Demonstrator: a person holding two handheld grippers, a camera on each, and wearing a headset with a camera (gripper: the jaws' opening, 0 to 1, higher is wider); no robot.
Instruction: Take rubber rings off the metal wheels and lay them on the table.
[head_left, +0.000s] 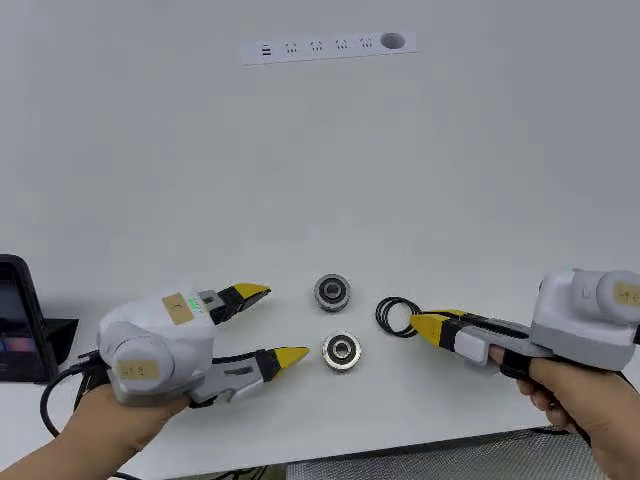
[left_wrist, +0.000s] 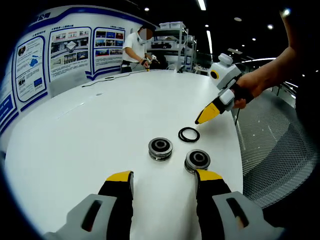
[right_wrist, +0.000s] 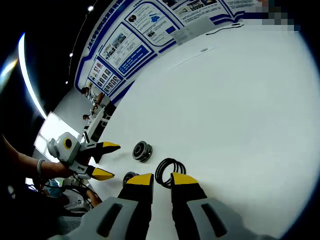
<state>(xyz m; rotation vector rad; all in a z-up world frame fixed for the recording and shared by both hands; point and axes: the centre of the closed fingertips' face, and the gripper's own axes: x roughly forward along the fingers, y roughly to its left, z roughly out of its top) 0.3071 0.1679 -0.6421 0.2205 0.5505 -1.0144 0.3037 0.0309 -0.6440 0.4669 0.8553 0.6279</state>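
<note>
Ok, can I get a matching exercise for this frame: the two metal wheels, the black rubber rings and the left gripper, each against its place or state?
Things
1. black rubber rings
2. grey left gripper with yellow tips
3. bright-rimmed round metal wheel
4. darker-rimmed round metal wheel

Places or states
A. jaws wide apart, holding nothing
B. nearest the person, beside one yellow tip of the left gripper
C. flat on the white table, at the right gripper's tips
D. farther back, behind the other wheel

Pairs: 1-C, 2-A, 3-B, 4-D
</note>
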